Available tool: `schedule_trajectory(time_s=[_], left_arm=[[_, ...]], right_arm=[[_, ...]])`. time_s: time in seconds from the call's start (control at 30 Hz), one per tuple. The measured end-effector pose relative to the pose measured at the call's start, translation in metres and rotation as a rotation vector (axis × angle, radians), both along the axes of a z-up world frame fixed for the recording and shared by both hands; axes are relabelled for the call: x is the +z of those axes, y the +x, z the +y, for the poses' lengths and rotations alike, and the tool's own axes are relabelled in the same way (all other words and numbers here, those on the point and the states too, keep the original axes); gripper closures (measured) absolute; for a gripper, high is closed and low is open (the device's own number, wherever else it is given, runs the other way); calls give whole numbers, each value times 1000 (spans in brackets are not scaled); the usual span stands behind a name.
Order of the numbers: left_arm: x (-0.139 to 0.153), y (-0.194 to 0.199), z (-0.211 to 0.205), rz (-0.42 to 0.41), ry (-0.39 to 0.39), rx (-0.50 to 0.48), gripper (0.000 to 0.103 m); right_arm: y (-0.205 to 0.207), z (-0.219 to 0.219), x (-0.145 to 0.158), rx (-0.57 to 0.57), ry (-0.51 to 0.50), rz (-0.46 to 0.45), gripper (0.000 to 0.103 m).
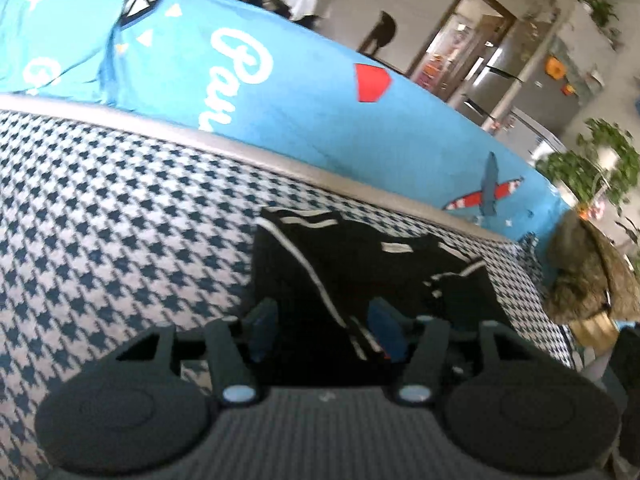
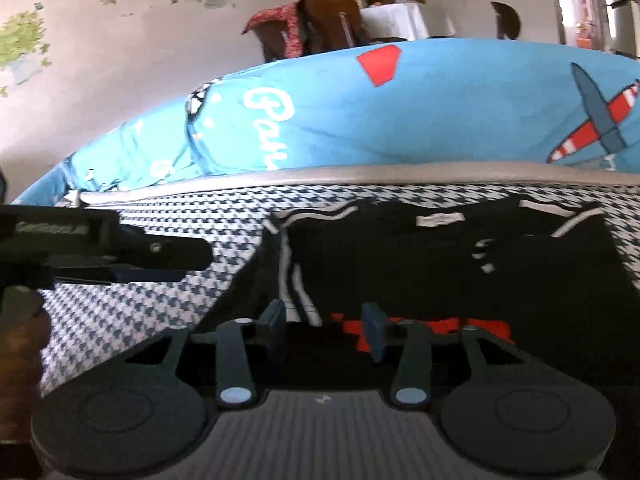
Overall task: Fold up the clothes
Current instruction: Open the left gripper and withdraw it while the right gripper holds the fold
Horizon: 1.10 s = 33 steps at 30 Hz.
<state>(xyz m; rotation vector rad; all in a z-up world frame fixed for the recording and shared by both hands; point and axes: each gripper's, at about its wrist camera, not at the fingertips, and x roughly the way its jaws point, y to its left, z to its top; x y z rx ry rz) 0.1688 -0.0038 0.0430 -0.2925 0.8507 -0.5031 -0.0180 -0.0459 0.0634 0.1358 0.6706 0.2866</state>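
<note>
Black clothing (image 1: 372, 276) with thin white stripes lies spread on a houndstooth-patterned surface (image 1: 120, 208), its far edge rumpled near a pale rim (image 1: 248, 152); in the right wrist view the same garment (image 2: 440, 264) fills the lower middle, and a red patch (image 2: 440, 326) shows at its near edge, partly hidden behind the gripper body, so it is unclear whether it is a print or a lining. The garment's exact kind is hard to make out, since its near part is cut off below both cameras and the pictures are blurred. The left gripper (image 1: 326, 328) hangs over the garment's near left part with its blue-padded fingers (image 1: 264, 326) spread apart and nothing between them. The right gripper (image 2: 326, 330) also sits with its fingers well apart, low over the dark cloth near the red patch; whether the tips touch the fabric cannot be told. In the right wrist view the left gripper's black body reaches in from the left edge, above the houndstooth. Beyond the rim lies a bright blue cover (image 1: 312, 92) with white lettering, red shapes and a plane print. A brown furry object (image 1: 588, 272) sits at the right edge, cut off and too blurred to identify.
</note>
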Motion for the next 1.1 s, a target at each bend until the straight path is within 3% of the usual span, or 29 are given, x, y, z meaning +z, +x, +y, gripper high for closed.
schedule_trajectory(time_s=[0.17,0.4,0.43,0.53,0.57,0.73,0.87,1.0,1.1], left_arm=[[-7,7,14,29,18,73,34],[-17,14,23,67,45,128,30],[-19,14,23,70,56,132,30],[-24,16,21,80,90,139,30],[-26,16,20,83,96,138,30],[-32,15,13,77,149,139,28],[-37,14,5,79,182,127,26],[-42,13,-5,68,240,115,23],[-44,10,-8,62,263,104,23]], right_arm=[[4,15,-5,68,-15,-8,49],[24,29,-28,39,-113,6,50],[26,26,-27,20,-97,5,56],[30,15,-23,-40,-43,-2,90],[32,11,-22,-60,-25,-4,92],[38,-8,-13,-161,73,-19,94],[42,-20,-12,-246,41,-41,95],[57,-30,-32,-290,72,80,93],[58,-28,-27,-283,45,73,84]])
